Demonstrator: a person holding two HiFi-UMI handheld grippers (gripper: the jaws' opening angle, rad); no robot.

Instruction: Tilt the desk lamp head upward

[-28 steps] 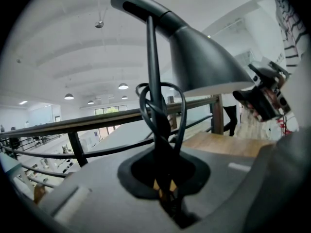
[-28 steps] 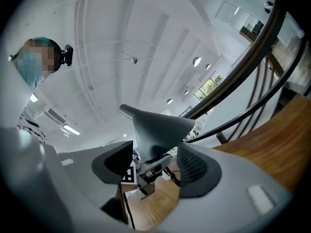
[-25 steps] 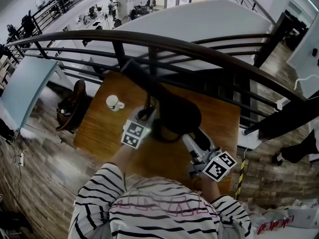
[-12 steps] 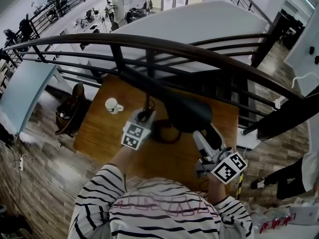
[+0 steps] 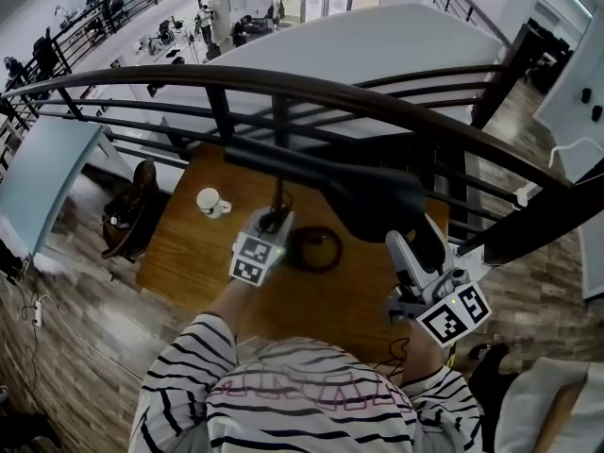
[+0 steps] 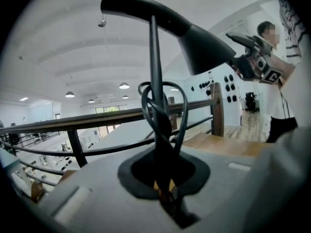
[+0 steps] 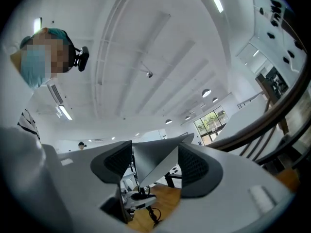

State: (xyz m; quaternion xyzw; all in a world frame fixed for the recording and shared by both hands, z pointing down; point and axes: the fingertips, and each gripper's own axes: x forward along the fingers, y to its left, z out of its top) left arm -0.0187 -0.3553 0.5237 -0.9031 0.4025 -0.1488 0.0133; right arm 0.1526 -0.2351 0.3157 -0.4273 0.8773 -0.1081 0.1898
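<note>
Left tool (image 5: 275, 221), grey plastic with a checkered cube, is pinched shut on the thin black lamp stem (image 5: 278, 194) at frame centre. Right tool (image 5: 408, 243), lower right, clamps the rim of the smooth matte-black conical lamp head (image 5: 373, 196). Beneath, a wood-grain tabletop (image 5: 189, 253); left, a glossy white mug (image 5: 211, 201); beyond, curved dark railing (image 5: 311, 88).

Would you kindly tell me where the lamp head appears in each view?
Head view: centre-right, the lamp head above the right gripper.
Left gripper view: upper right.
Right gripper view: the grey wedge between its jaws.
Shared landmark: the dark railing.
</note>
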